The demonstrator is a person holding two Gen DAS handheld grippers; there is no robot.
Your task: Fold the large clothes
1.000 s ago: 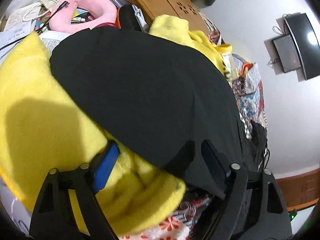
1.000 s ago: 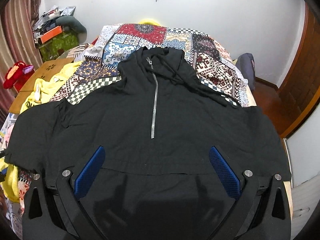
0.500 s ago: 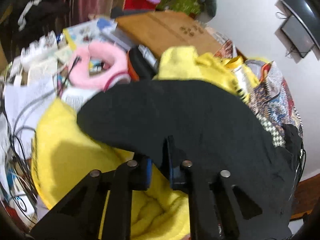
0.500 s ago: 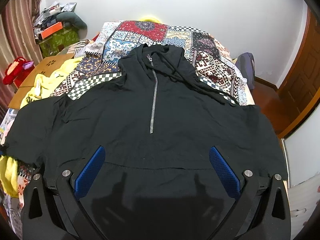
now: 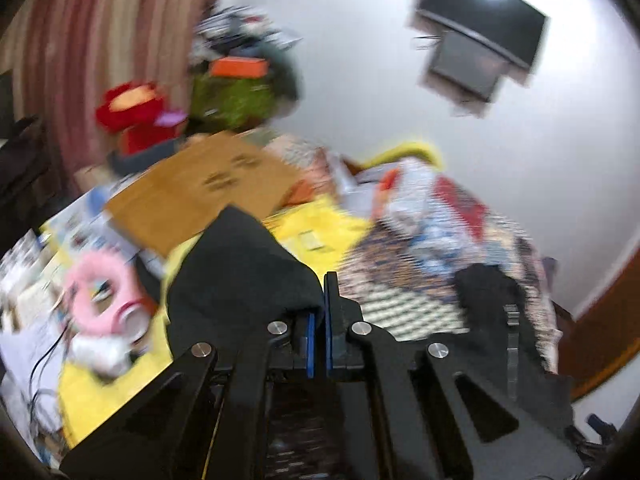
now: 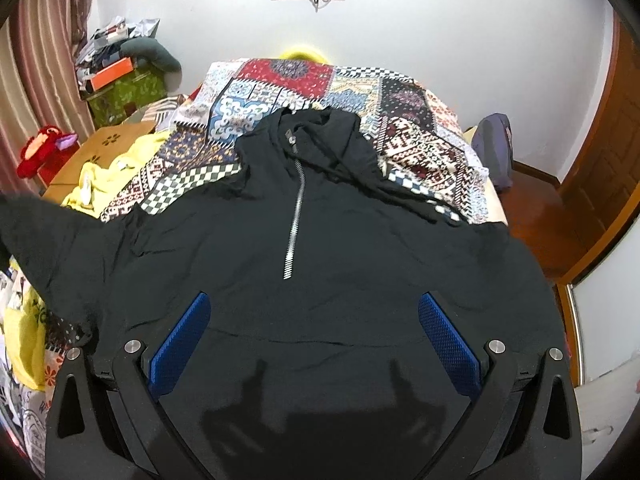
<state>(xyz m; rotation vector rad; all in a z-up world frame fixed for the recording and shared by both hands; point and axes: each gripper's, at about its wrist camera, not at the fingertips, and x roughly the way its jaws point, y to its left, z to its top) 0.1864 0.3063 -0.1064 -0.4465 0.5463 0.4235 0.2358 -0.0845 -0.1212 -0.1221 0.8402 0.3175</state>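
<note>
The black hoodie [image 6: 320, 248] lies flat on the bed [image 6: 420, 132], zip up. My left tongs [image 5: 319, 308] pinch its sleeve [image 5: 240, 264] tight and hold it in the air. My right tongs [image 6: 314, 332] are wide open above the hoodie, holding nothing.

Even room light; my left view smeared, my right view sharp.

From my left wrist nearly everything streaks with motion blur: the wall screen [image 5: 480, 36], the striped curtain [image 5: 92, 48] and the patterned bedspread [image 5: 432, 248], with white glare on the screen's top edge. My right wrist view is crisp, softly lit from above, with two faint shadows on the black hoodie [image 6: 320, 264] near the bottom. Both fisheye views bend at the rim and darken in the corners.
</note>
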